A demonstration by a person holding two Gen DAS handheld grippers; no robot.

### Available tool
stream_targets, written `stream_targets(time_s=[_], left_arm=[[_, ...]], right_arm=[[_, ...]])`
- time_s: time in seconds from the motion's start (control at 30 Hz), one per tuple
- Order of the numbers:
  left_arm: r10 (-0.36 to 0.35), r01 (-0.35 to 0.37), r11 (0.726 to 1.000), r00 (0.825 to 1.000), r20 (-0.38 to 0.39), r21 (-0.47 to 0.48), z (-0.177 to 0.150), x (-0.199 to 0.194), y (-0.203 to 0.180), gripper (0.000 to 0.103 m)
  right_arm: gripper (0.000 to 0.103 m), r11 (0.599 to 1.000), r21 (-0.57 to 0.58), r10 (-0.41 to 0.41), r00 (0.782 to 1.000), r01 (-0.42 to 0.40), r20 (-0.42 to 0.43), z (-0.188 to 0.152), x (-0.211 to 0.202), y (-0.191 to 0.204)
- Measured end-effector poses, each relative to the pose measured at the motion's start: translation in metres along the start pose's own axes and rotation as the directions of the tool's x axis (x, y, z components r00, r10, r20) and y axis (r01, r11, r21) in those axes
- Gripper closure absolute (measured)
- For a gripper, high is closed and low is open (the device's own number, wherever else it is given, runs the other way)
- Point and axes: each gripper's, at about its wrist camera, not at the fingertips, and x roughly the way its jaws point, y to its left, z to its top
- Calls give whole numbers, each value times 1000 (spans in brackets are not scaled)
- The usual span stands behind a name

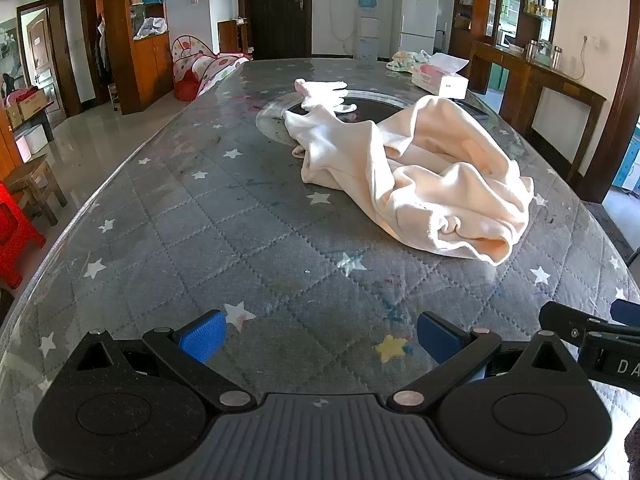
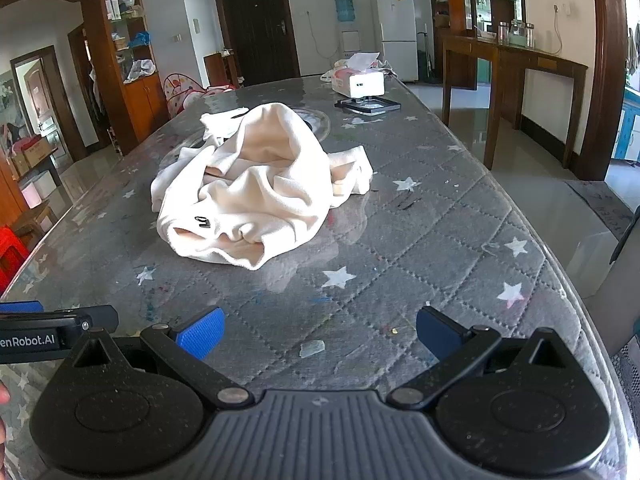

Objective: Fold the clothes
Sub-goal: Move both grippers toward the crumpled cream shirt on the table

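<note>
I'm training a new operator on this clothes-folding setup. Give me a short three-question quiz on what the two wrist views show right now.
1. True or false: the cream garment lies crumpled in a heap, not folded.
2. Multiple choice: the left tongs and right tongs are (A) both open and empty, (B) both shut on the garment, (C) one open, one shut.
3. Fill in: beyond the garment, at the far end of the quilted table, stands a white ______ box.

Key: 1 true; 2 A; 3 tissue.
</note>
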Motion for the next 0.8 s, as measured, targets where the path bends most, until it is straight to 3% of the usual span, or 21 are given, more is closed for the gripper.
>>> stream_targets(time_s=[0.8], left_arm=[[-12,12,1000,1000,18,22,-1,-9,-6,0]], right_arm=[[0,1000,-1,-4,1000,4,21,1,-11,1]])
